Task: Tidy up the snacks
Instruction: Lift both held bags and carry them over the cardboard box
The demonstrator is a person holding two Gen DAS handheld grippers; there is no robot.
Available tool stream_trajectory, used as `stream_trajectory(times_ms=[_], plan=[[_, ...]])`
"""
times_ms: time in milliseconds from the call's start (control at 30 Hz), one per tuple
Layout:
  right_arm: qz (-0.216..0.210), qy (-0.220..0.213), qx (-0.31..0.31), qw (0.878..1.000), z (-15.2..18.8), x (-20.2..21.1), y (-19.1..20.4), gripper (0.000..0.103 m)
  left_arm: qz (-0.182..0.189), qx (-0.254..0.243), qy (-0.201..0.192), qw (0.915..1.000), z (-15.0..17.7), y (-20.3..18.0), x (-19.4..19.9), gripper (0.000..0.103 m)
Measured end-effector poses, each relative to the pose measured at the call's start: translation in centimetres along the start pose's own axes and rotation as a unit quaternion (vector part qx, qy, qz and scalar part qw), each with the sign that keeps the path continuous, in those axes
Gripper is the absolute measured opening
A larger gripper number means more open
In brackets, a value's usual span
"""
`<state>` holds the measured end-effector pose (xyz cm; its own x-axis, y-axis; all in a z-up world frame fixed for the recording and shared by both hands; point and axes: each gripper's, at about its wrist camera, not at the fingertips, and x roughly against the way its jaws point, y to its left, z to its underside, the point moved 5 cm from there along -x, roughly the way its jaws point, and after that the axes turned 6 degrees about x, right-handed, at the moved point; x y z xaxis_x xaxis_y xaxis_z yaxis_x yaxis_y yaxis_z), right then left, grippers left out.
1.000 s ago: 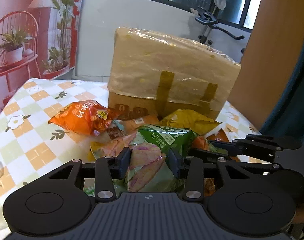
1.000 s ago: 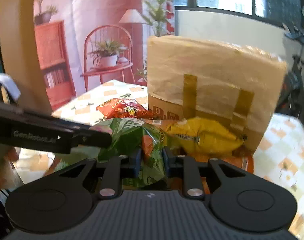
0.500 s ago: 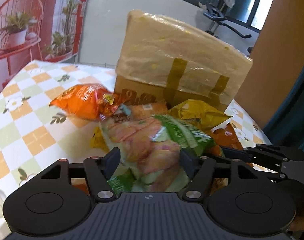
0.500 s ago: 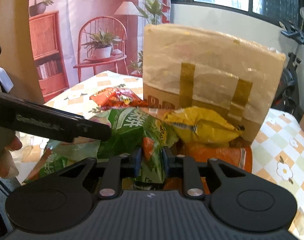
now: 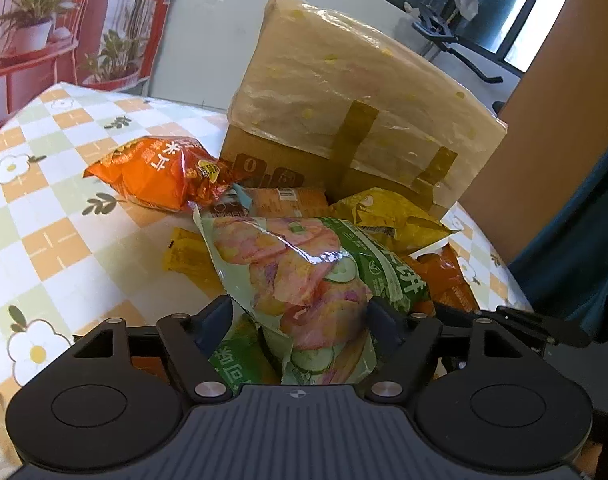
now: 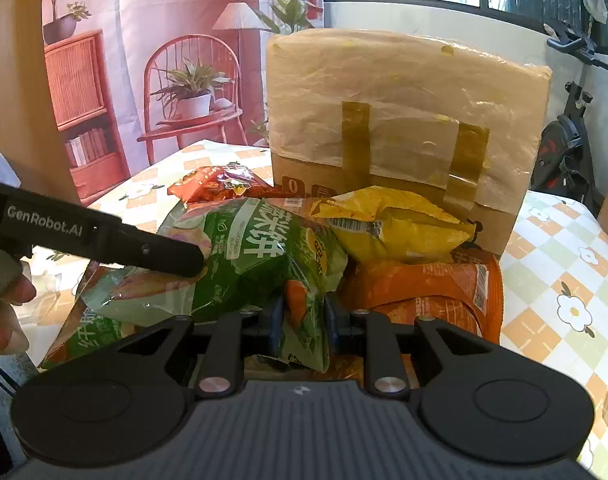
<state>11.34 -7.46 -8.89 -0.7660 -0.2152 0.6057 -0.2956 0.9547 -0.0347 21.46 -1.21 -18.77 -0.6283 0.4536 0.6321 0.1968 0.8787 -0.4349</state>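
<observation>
A green snack bag [image 5: 304, 264] lies on a pile of snack bags in front of a wrapped cardboard box [image 5: 360, 112]. My left gripper [image 5: 300, 312] straddles the bag's near end; its jaws are opening and the pads no longer pinch it. My right gripper [image 6: 304, 314] is shut on a bunched end of the same green bag [image 6: 256, 256]. In the right wrist view, one left finger [image 6: 144, 248] reaches in from the left and rests against the bag. An orange bag [image 5: 164, 172], a yellow bag [image 5: 388, 216] and another orange bag [image 6: 424, 284] lie around it.
The table [image 5: 44, 220] has a checked flower cloth, bare at the left. A small yellow packet [image 5: 184, 256] lies beside the pile. Another green and orange bag [image 6: 92, 336] sits under the green one near the front edge. A hand [image 6: 8, 304] shows at the far left.
The left jaws have spread wide and let go of the green bag's pinched end. The bag has flattened out and sunk onto the pile. The right gripper has kept its hold.
</observation>
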Motion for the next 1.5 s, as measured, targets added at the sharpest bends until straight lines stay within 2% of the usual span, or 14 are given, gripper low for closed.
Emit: stream_trajectory(times_ms=[200,267,333,467,633,1133,1500], plan=[[0.000,0.000,-0.002,1.000,0.2,0.0,0.0,0.024,0.016,0.026,0.004,0.9995,-0.1,0.6,-1.1,0.086],[0.000,-0.001,-0.003,1.000,0.3,0.0,-0.1,0.024,0.029,0.035,0.007,0.9990,0.0,0.8,-1.4,0.085],[0.001,0.000,-0.004,1.000,0.3,-0.1,0.0,0.023,0.046,0.039,0.011,0.9981,-0.1,0.7,-1.6,0.075],[0.003,-0.004,-0.005,1.000,0.1,-0.1,0.1,0.022,0.043,0.005,0.000,0.9991,-0.6,-0.1,-1.0,0.070],[0.000,-0.006,-0.018,1.000,-0.5,0.3,0.3,0.021,0.042,-0.001,-0.015,0.9990,-1.4,-0.5,0.5,0.068],[-0.014,-0.091,-0.025,0.995,-5.5,4.8,0.7,0.020,0.048,-0.038,-0.102,0.9929,-4.9,-4.7,7.4,0.067],[0.010,-0.144,-0.003,0.989,-9.2,7.9,-0.8,0.020,0.073,-0.063,-0.128,0.9870,-7.6,-8.5,8.5,0.067]])
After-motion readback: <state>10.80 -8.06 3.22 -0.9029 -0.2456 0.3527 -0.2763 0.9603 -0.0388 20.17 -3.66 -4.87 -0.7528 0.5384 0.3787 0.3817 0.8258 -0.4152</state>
